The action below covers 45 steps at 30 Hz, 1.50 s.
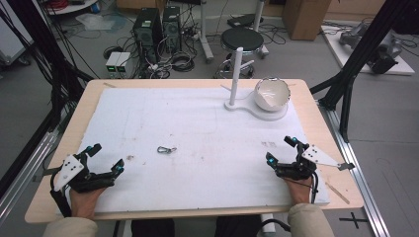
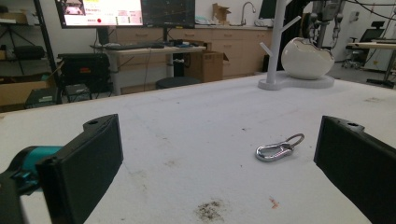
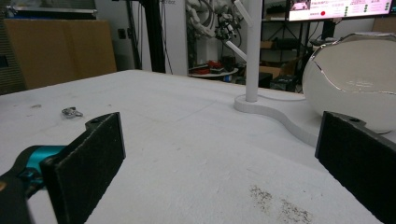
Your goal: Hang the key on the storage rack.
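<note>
1. Your left gripper [image 1: 104,159] rests at the near left of the bench [image 1: 197,128], its fingers [image 2: 88,158] spread wide with nothing between them
2. Your right gripper [image 1: 280,150] rests at the near right, fingers [image 3: 93,154] equally wide apart and empty
3. A small silver carabiner [image 1: 166,150] lies flat on the white mat between them, nearer your left
4. A white bowl [image 1: 272,94] sits on a white stand [image 1: 236,74] at the far right

The pale wooden worktop [image 1: 64,143] carries a white mat [image 1: 197,148] with brownish smudges. The silver metal carabiner clip [image 1: 166,149] shines. The glossy white egg-shaped bowl [image 1: 272,94] has a white stand [image 1: 236,74]. Both tongs are black with teal accents.
</note>
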Motion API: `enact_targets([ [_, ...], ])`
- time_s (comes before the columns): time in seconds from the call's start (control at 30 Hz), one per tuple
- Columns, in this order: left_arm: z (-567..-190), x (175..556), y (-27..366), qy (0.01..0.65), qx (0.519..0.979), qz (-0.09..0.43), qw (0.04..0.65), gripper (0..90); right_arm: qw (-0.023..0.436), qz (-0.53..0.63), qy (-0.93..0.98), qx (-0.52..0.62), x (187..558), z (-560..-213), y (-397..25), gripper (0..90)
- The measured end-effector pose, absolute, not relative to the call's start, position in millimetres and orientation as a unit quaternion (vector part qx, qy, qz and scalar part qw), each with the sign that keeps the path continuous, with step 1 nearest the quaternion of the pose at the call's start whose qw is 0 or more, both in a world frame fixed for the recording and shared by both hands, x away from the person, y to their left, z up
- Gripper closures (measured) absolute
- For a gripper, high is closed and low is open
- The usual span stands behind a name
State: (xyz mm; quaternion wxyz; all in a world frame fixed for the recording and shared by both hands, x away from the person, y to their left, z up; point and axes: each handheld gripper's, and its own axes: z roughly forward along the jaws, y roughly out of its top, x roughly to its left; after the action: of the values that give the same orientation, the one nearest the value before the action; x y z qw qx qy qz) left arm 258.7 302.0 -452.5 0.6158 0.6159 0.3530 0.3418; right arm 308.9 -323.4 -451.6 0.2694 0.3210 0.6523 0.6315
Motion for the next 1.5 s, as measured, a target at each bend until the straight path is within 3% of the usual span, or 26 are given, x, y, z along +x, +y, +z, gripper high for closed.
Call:
enact_targets([
  [0.7,-451,263,307,0.363,0.614,0.323,0.622,1.7,0.270,0.635,0.649,0.322,307,-452,-324,0.6],
  [1.0,-422,280,319,0.312,0.673,0.314,0.593,1.7,0.272,0.635,0.649,0.320,307,-452,-323,0.6],
  [1.43,-347,337,311,0.241,0.759,0.247,0.553,1.7,0.273,0.633,0.650,0.320,307,-452,-323,0.6],
  [1.5,-338,349,299,0.224,0.780,0.212,0.545,1.7,0.273,0.633,0.650,0.319,307,-452,-323,0.6],
])
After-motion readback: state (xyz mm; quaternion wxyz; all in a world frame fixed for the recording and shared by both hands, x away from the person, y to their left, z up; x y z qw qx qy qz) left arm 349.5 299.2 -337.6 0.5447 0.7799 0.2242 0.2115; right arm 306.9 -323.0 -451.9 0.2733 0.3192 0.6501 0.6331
